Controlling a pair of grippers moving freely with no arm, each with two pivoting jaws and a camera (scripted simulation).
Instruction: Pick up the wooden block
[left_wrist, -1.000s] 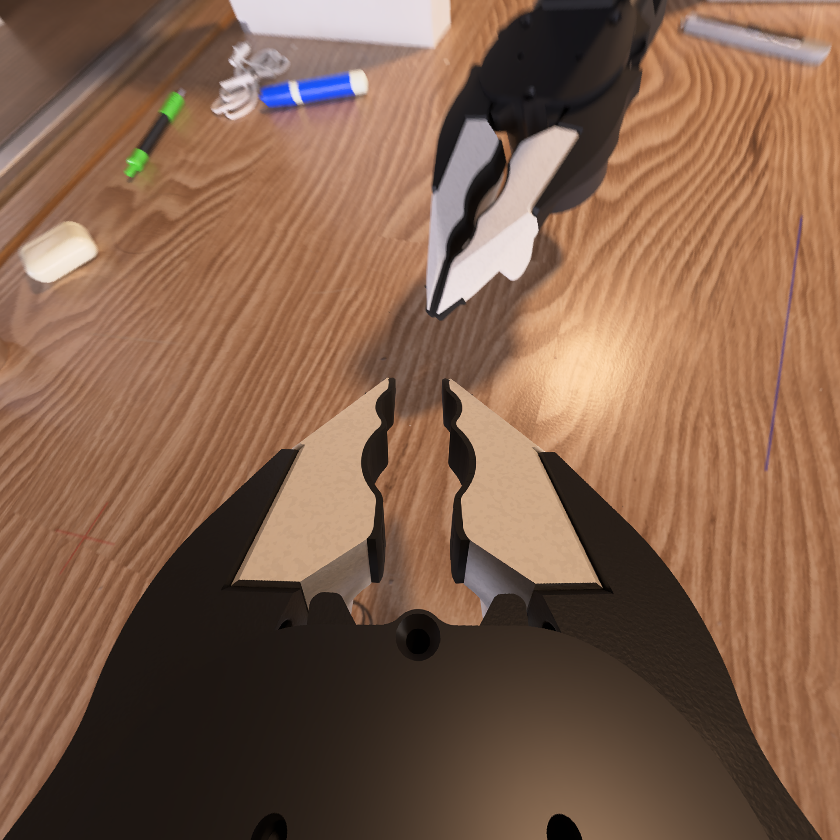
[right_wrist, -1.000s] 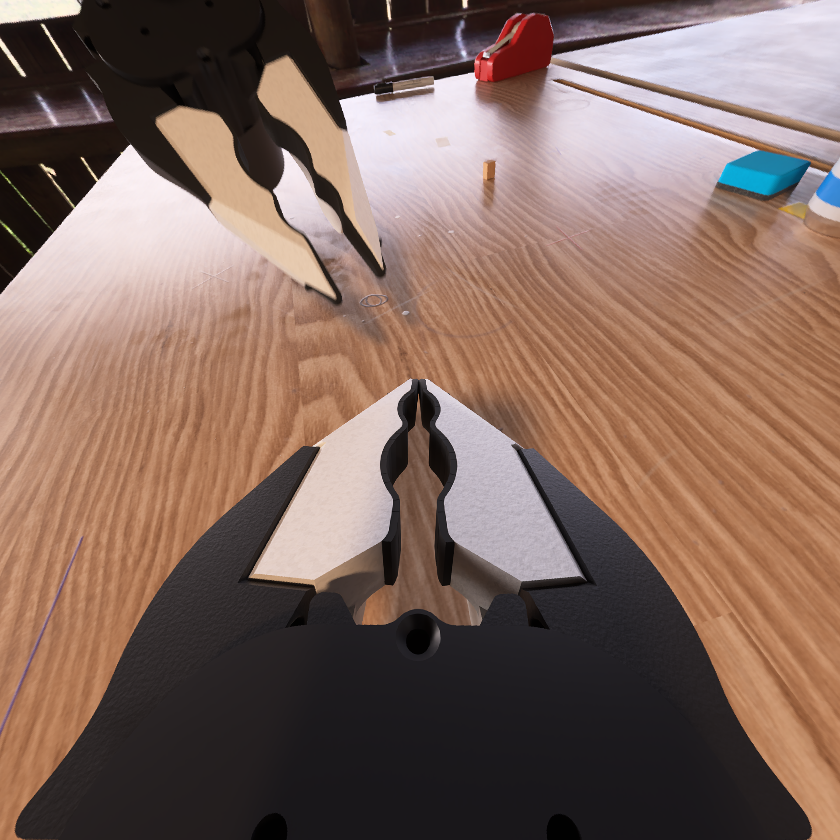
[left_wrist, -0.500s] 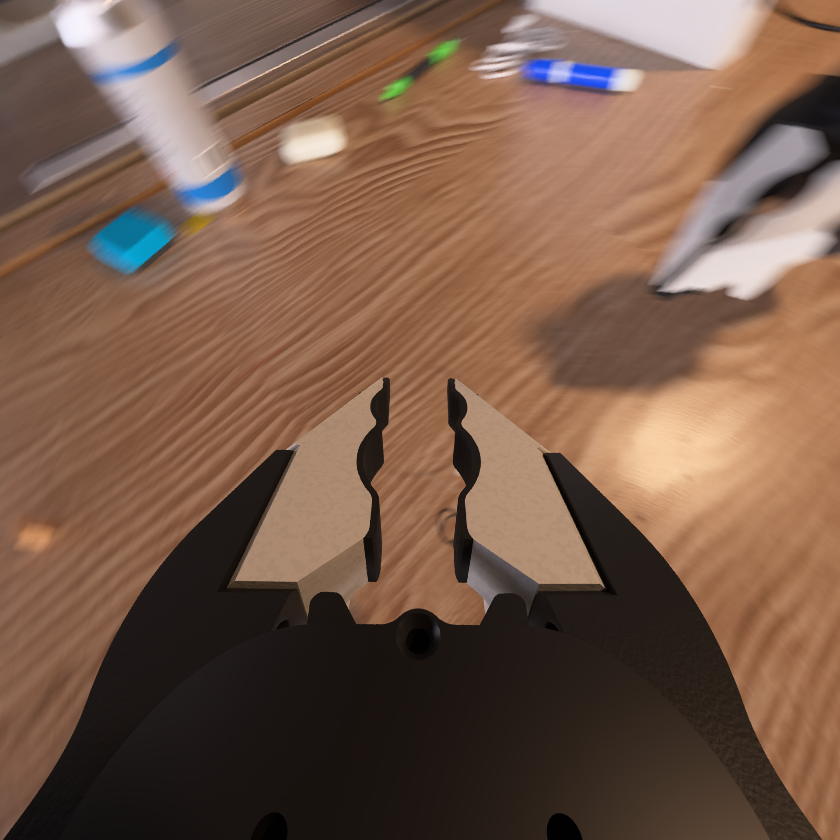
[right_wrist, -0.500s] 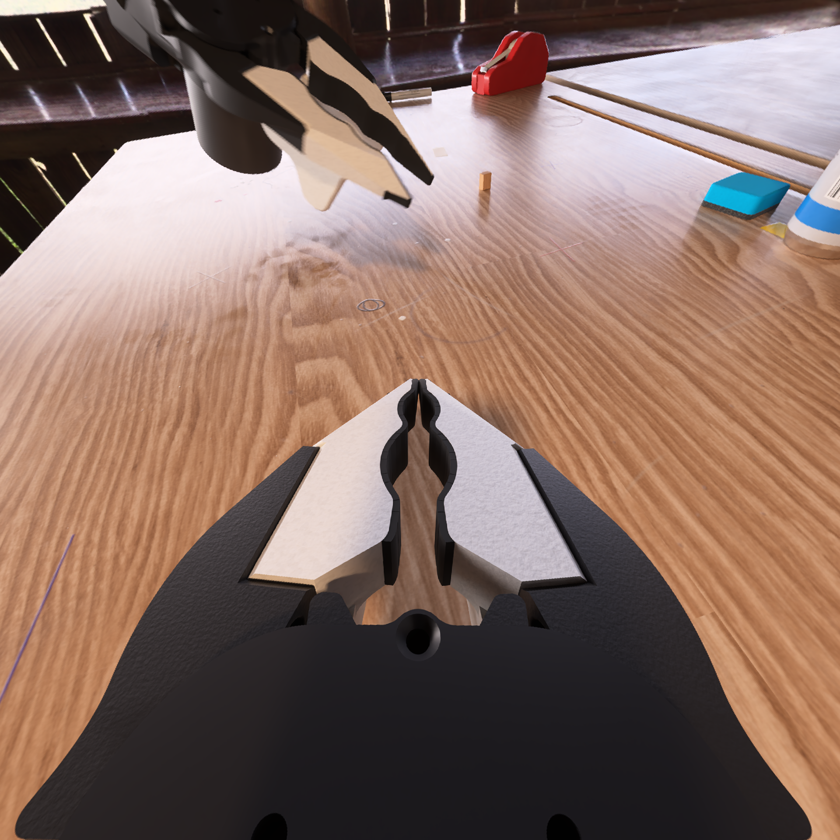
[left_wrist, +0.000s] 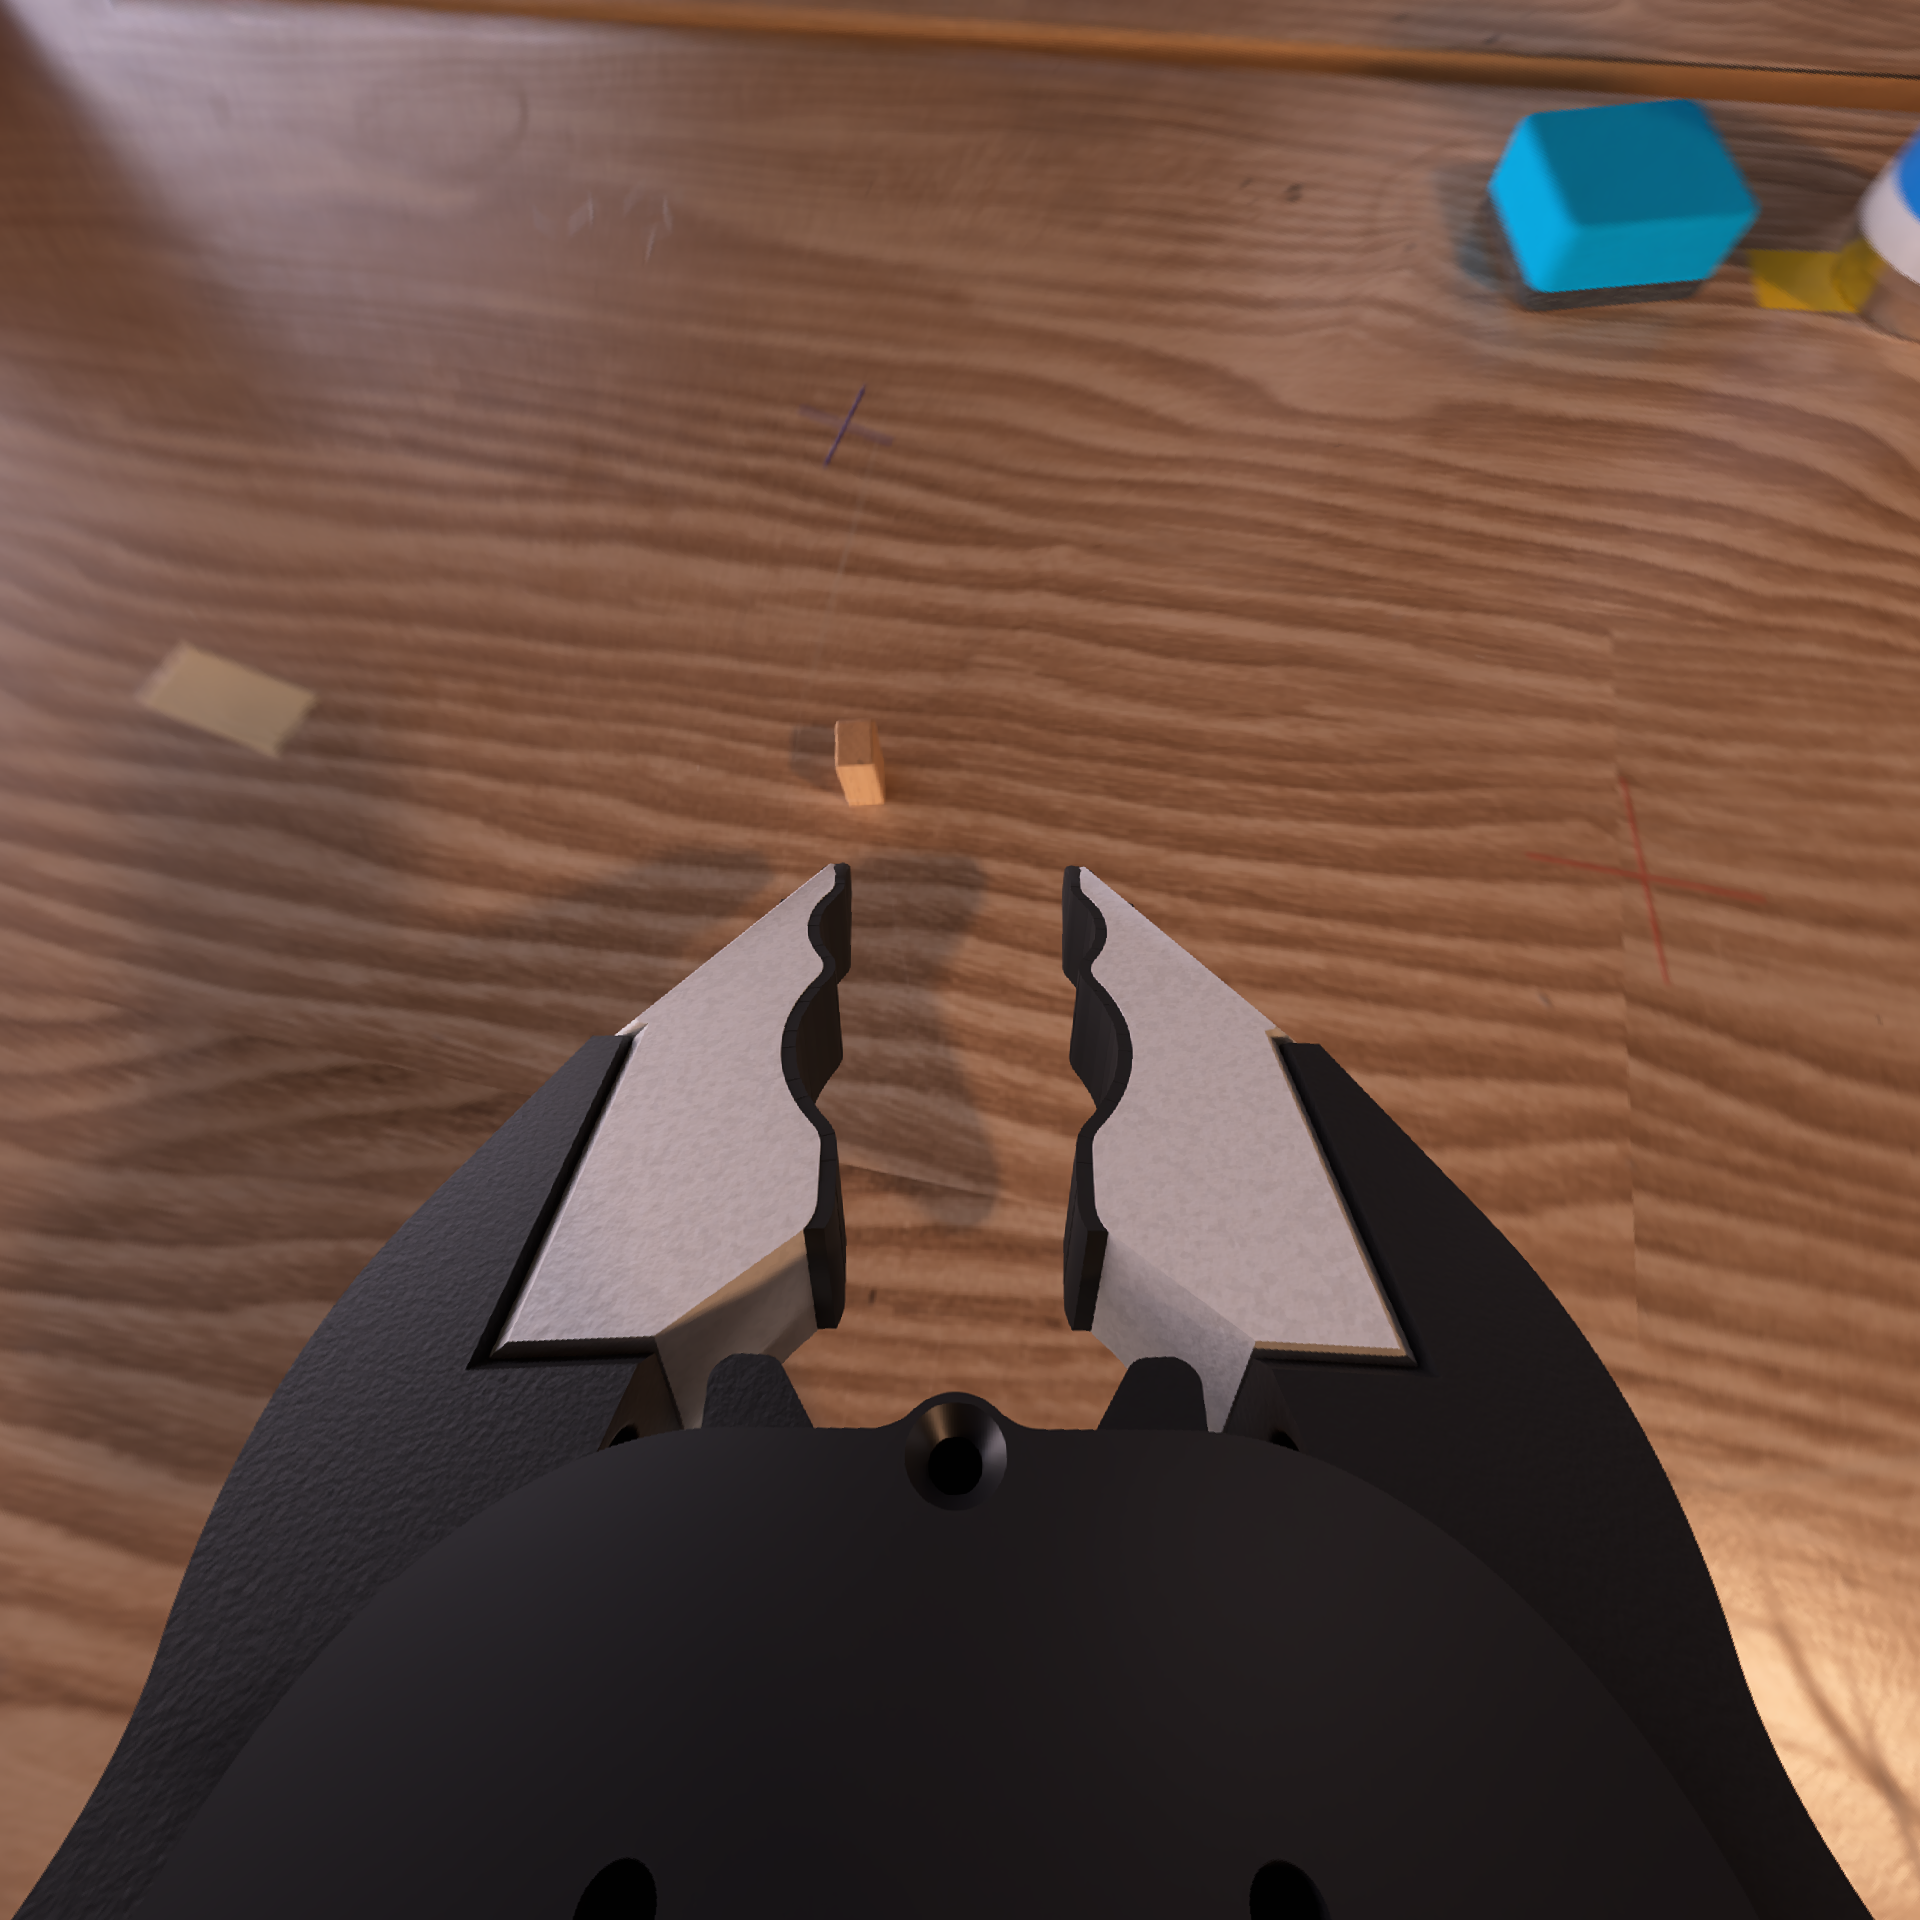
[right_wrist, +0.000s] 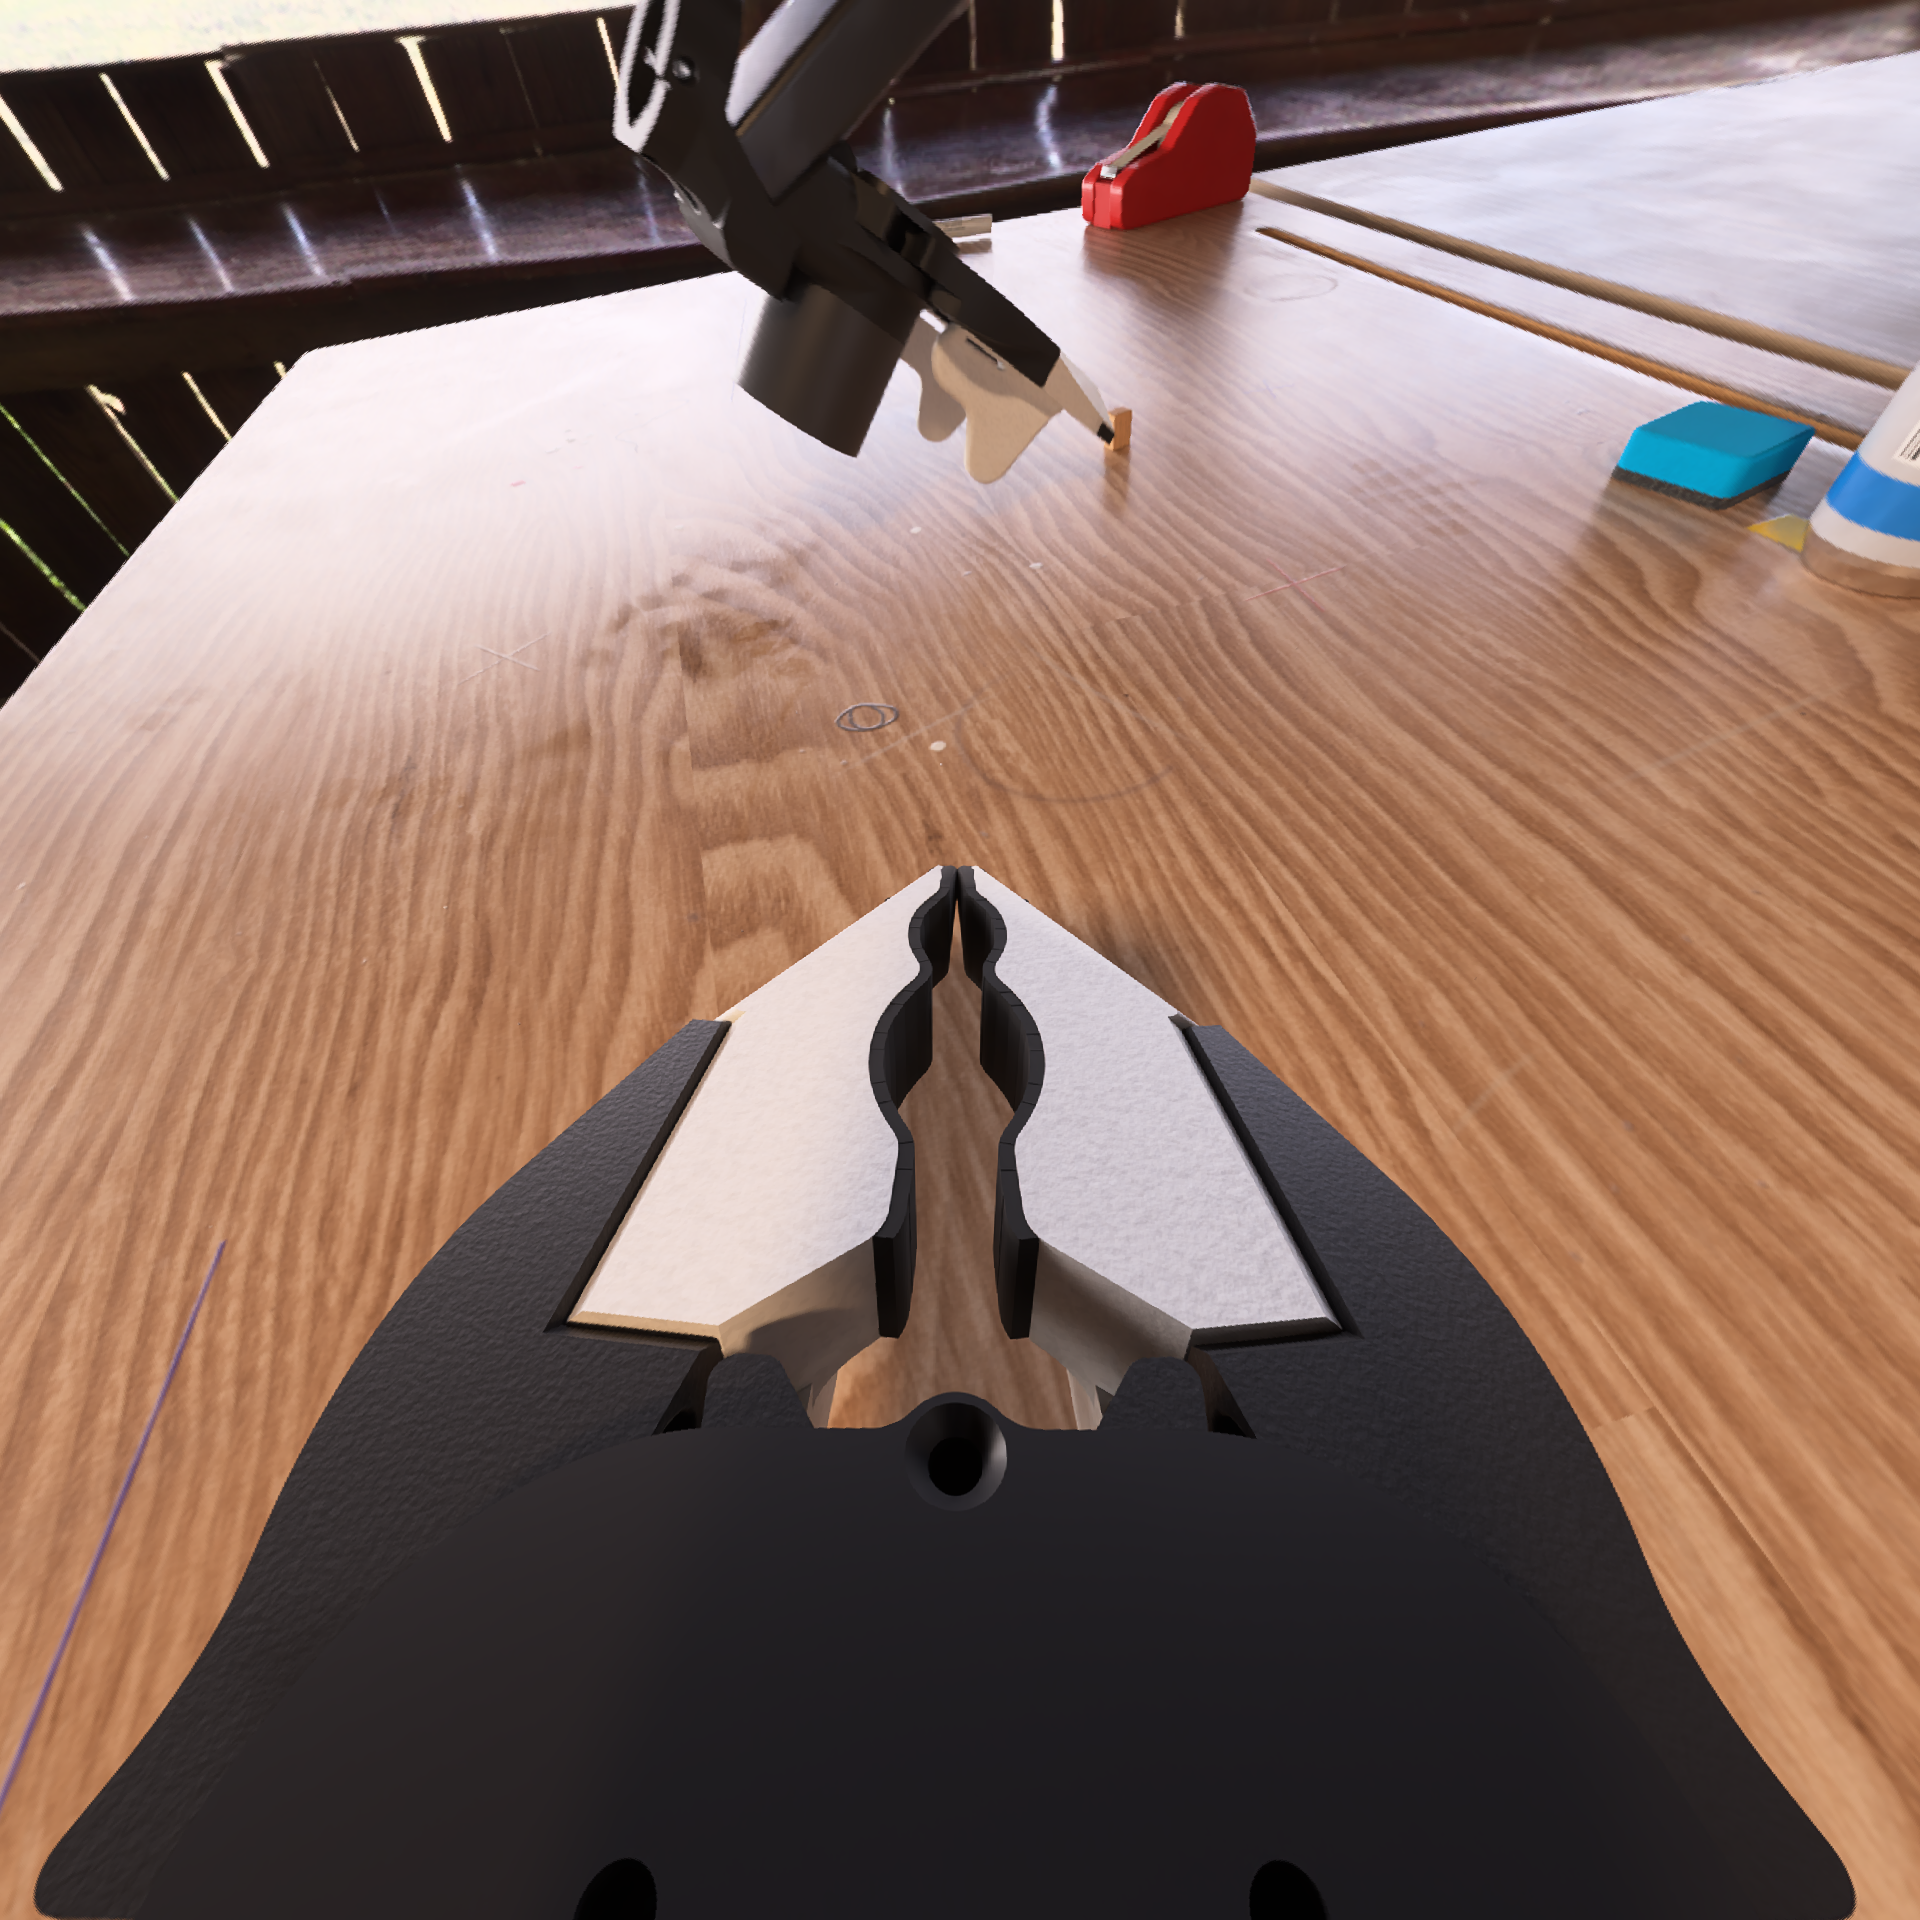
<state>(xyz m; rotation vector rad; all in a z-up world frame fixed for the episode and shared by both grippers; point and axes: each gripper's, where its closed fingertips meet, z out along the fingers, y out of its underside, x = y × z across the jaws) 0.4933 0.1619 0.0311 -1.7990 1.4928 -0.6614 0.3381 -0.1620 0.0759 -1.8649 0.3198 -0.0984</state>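
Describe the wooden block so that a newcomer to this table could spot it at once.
On the wooden table, look just ahead of the left tongs, which are open. There stands the wooden block, a tiny upright pale-orange piece. Unlike the flat tan patch to its left and the blue eraser far right, it stands on end.

white-blue tube (left_wrist: 1896, 208) cut by right edge | blue eraser (left_wrist: 1621, 197) blurred

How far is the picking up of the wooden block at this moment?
Done: the left tongs are open and point at the wooden block, close to it. In hand: the approach; the block stands on the table, just ahead of the left fingertip, not between the fingers. Left: centre, close, lift. The right tongs are shut and far from the block.
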